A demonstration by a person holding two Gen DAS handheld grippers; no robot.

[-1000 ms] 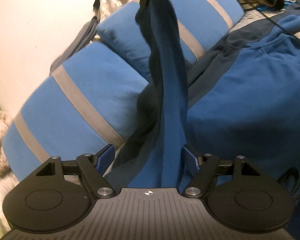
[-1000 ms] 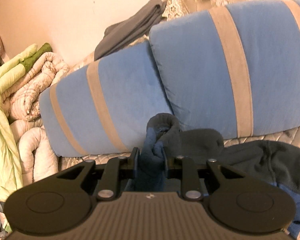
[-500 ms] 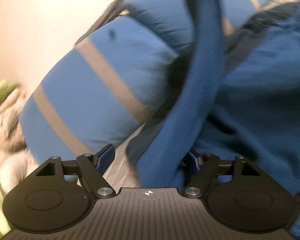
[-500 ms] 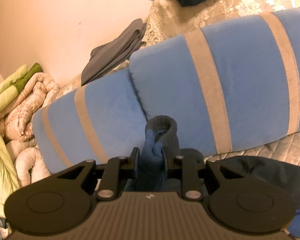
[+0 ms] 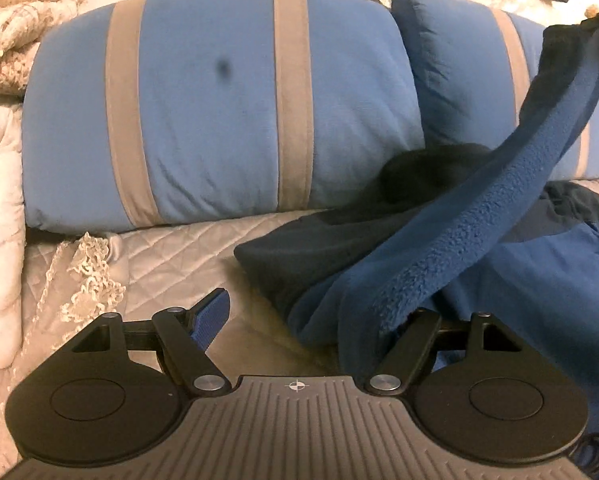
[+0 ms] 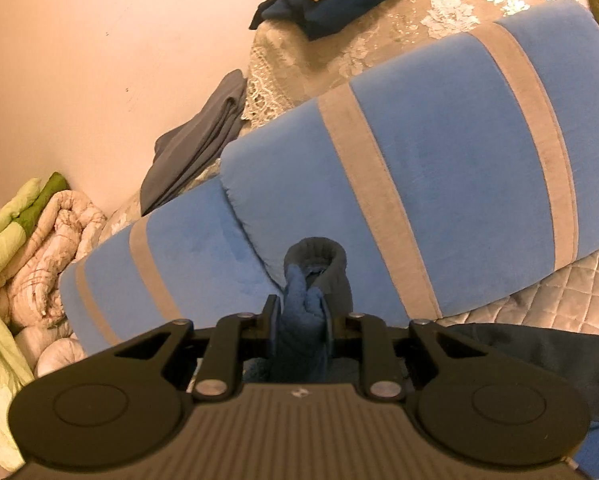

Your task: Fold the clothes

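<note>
Take the two blue striped pillows [image 5: 219,112] as your landmark: they stand against the back of the quilted bed cover [image 5: 159,256], and everything you are working with lies in front of them. The blue fleece garment [image 5: 539,280] is spread over the cover in front of the right-hand pillow, bunched and far from flat, with a dark navy part [image 5: 299,256] heaped at that pillow's base. One sleeve [image 5: 499,200] rises off the heap in a taut band across the right pillow's face, up to your right gripper [image 6: 299,320], whose fingers are clamped narrow on the sleeve's cuff [image 6: 315,264]. Your left gripper [image 5: 315,320] sits low in front of the pillows with its fingers spread wide; the sleeve's base drapes against the right-hand finger, but nothing is pinched there. The main risk, as I judge it, is that a pull on the cuff drags the whole unweighted body toward the pillows and rucks it further, since nothing pins it down. The thick fleece bunched in the right fingers could also creep out under tension and drop the sleeve in a twist. If you close the left fingers where they are, you may catch several layers at once, or the cover beneath. The lace trim [image 5: 87,280], left of the garment, could snag a finger.
</note>
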